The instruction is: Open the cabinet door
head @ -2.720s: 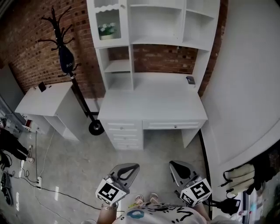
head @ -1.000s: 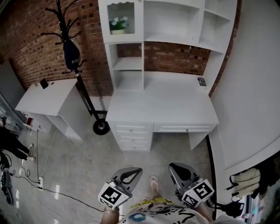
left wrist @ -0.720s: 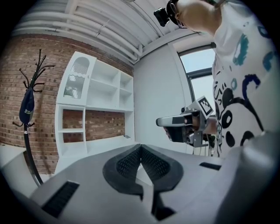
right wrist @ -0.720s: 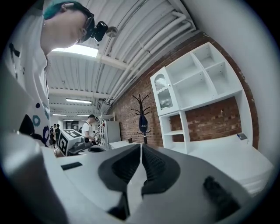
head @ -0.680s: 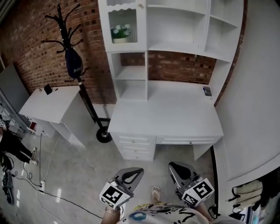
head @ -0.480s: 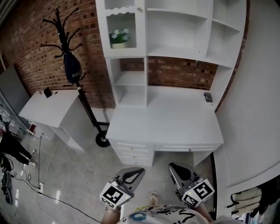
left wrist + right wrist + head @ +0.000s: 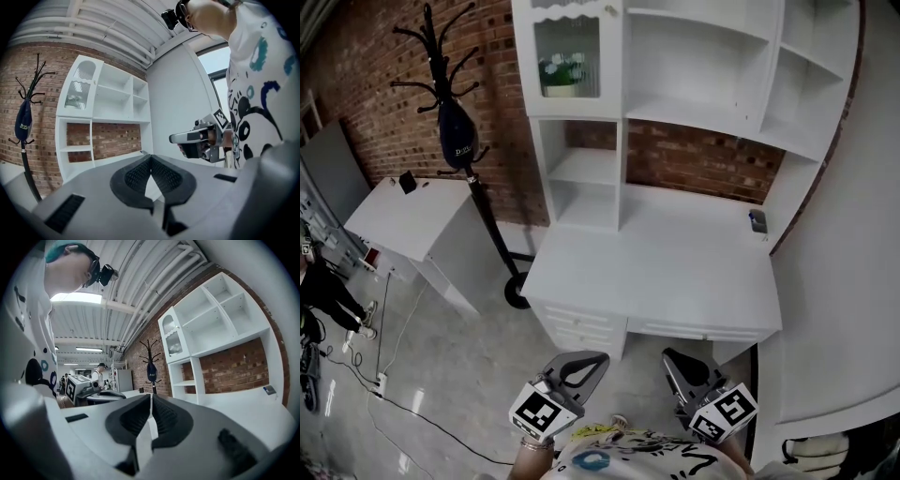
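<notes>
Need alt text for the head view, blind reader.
Looking down at a white desk with hutch against a brick wall; its glass cabinet door, upper left, is closed. The left gripper and right gripper, both shut and empty, hover low in frame, short of the desk.

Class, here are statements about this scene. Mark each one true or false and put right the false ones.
1. The glass cabinet door on the hutch is closed. True.
2. A plant stands behind that glass. True.
3. The left gripper grips the cabinet door. False: its jaws are together on nothing, and it is held low in front of the desk, well short of the door.
4. The coat rack stands at the desk's right end. False: in the head view it stands left of the desk, against the brick wall.
5. The right gripper has its jaws together and holds nothing. True.
</notes>
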Demonstrator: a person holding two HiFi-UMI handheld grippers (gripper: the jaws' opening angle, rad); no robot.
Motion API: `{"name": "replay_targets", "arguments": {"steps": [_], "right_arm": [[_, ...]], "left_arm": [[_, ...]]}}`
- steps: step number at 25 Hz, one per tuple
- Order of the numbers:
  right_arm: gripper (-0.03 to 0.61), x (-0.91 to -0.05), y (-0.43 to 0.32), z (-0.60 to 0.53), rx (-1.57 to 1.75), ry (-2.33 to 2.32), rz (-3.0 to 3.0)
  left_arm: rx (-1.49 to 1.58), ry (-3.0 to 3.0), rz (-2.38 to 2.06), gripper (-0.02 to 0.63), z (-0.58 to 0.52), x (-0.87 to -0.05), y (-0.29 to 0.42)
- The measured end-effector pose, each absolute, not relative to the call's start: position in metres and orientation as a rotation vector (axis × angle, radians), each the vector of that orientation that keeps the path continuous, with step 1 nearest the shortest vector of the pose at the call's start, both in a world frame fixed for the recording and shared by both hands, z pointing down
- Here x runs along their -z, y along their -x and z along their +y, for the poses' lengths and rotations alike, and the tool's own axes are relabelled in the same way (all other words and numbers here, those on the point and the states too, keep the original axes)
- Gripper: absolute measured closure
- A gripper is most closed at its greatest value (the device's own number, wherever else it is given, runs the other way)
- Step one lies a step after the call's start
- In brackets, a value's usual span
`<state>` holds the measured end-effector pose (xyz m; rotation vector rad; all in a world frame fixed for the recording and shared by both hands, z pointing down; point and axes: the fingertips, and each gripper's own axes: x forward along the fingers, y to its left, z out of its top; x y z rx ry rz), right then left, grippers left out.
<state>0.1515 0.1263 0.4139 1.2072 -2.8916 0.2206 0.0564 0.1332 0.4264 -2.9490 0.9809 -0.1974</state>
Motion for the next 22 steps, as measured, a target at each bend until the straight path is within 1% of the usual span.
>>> {"name": "replay_targets", "arguments": {"steps": [6, 13, 22], "right_arm": [[0.549, -0.412, -0.145, 0.109, -0.215, -1.142, -2.941], [0.549, -0.428, -0.156, 0.086, -0.304, -1.153, -2.929], [0.549, -0.434, -0.143, 0.048, -0.314, -1.102, -2.946]], "left_arm": [[0.242, 2.982, 1.047, 0.600, 0.122, -0.446, -0.054], [0.242, 2.954, 1.077, 0.599, 0.095, -0.443, -0.055], [0.257, 2.974, 1.134, 0.600, 0.068, -0.459, -0.047]]}}
